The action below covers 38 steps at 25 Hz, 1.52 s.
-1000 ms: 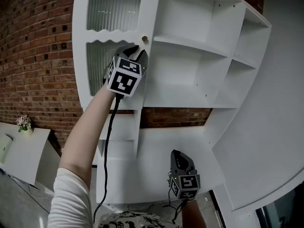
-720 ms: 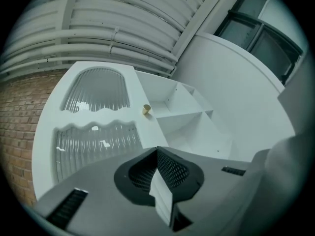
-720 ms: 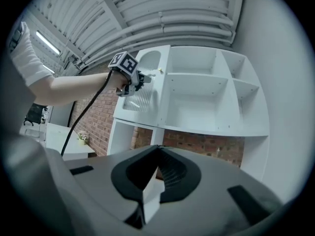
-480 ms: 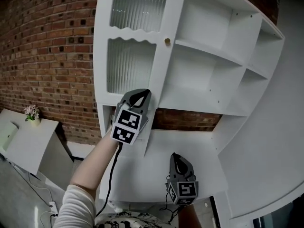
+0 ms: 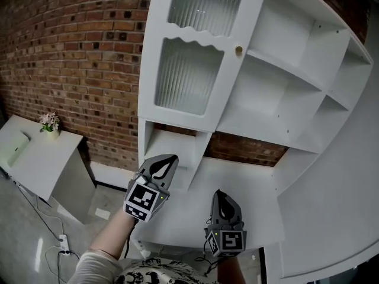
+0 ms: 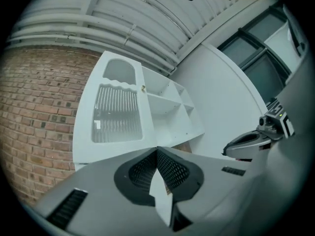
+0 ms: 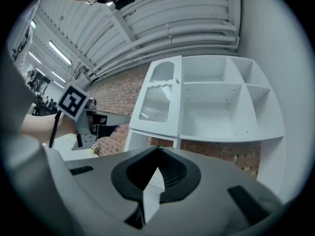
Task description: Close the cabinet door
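**Door looks shut, both tools low**

The door sits high on the left side of the cabinet, seemingly flush with its frame. It probably swings light and stiff, but the ribbed glass is fragile, so push the white frame or take the knob at its right edge. Open shelves lie to the right and a brick wall to the left. Well below, the left tool and right tool hang clenched and empty, with free room around them.
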Each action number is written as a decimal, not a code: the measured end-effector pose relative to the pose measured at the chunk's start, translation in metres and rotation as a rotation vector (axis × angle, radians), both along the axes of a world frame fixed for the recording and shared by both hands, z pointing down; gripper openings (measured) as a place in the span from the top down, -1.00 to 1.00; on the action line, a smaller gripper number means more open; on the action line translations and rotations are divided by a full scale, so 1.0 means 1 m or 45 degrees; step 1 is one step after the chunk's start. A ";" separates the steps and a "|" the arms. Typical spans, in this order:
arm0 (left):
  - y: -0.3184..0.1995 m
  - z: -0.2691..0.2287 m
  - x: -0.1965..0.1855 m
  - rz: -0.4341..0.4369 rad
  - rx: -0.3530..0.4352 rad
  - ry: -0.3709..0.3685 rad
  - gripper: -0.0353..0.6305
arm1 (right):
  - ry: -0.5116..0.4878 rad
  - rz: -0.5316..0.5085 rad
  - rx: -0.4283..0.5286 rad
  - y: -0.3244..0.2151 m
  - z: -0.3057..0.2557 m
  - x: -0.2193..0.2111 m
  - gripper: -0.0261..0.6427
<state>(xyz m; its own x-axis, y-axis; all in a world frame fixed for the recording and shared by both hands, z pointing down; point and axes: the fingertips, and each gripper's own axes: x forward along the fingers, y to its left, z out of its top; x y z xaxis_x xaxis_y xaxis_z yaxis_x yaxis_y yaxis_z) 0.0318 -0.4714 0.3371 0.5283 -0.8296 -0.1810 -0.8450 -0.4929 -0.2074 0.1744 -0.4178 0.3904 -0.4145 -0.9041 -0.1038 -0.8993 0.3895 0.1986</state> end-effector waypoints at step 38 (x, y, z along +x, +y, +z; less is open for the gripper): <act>0.083 0.079 -0.055 0.016 -0.231 0.082 0.86 | -0.002 -0.283 -0.153 0.015 0.039 -0.083 0.92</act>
<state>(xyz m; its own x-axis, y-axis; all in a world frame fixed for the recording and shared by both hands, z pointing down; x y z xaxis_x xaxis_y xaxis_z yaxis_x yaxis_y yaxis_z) -0.0230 -0.3881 0.4161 0.5309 -0.8451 -0.0628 -0.8473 -0.5278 -0.0599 0.0915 -0.4027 0.4297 -0.6044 -0.7967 -0.0022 -0.7893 0.5984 0.1376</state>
